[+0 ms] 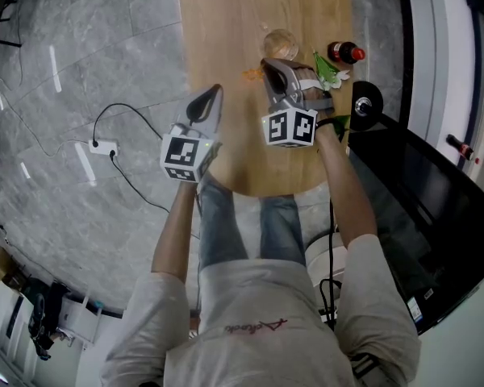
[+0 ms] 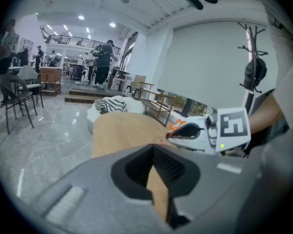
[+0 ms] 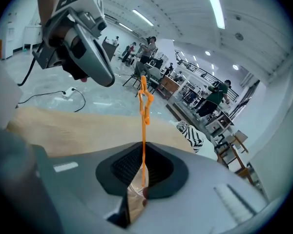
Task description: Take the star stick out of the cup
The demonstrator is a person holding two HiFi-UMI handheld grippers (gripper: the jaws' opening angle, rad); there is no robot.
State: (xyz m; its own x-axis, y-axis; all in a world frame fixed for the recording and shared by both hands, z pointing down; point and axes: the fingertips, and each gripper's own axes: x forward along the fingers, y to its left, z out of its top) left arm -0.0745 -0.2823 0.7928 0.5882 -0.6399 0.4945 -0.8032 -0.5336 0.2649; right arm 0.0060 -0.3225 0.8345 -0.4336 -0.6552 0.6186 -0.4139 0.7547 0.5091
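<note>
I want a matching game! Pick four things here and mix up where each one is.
1 orange star stick
2 clear glass cup
3 dark bottle with red cap
4 left gripper

A holds nothing
B middle of the light wooden table
C pinched in the right gripper
D at the table's right edge

Pairs: 1-C, 2-B, 3-D, 4-A

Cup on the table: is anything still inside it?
The cup looks empty; wood shows through the glass. Its near edge sits behind the right gripper, so that part is hidden. The orange star stick is clamped in those jaws, outside the cup.
</note>
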